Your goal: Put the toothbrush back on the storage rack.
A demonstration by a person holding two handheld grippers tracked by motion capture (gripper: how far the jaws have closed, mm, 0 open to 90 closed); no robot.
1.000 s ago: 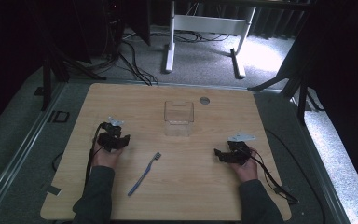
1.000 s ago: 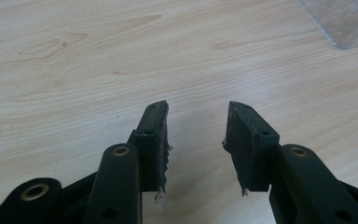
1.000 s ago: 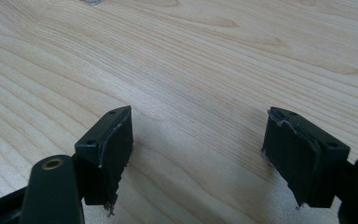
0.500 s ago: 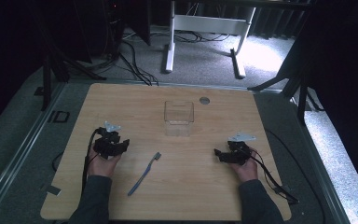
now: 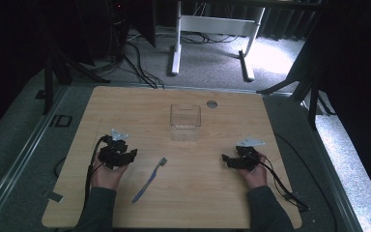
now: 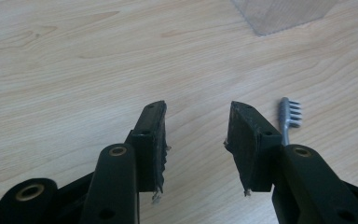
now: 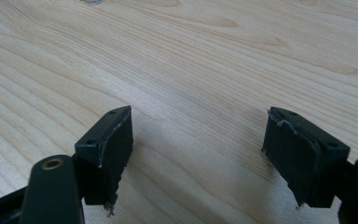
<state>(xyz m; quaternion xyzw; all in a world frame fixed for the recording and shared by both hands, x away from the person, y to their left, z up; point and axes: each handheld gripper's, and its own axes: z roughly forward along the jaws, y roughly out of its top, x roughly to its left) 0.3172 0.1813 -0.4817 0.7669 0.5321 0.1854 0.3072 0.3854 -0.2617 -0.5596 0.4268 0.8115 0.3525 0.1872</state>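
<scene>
A blue-grey toothbrush (image 5: 149,179) lies on the wooden table (image 5: 140,111), bristle head toward the far side. My left gripper (image 5: 131,153) rests just left of it, open, nothing between its jaws. In the left gripper view the gripper (image 6: 196,133) stands over bare wood and the toothbrush head (image 6: 290,113) peeks out beyond the right jaw. A clear plastic box (image 5: 185,121) stands at the table's middle, toward the far side; its corner (image 6: 284,14) shows in that view. My right gripper (image 5: 225,162) sits at the right, open wide over bare wood (image 7: 198,140).
A small round grommet (image 5: 212,103) is set in the table near its far edge. Cables trail from both grippers toward the near corners. Beyond the table stand a white desk frame (image 5: 212,29) and floor cables.
My left gripper has slid nearer and a little right, ending closer to the toothbrush. The right gripper has hardly moved.
</scene>
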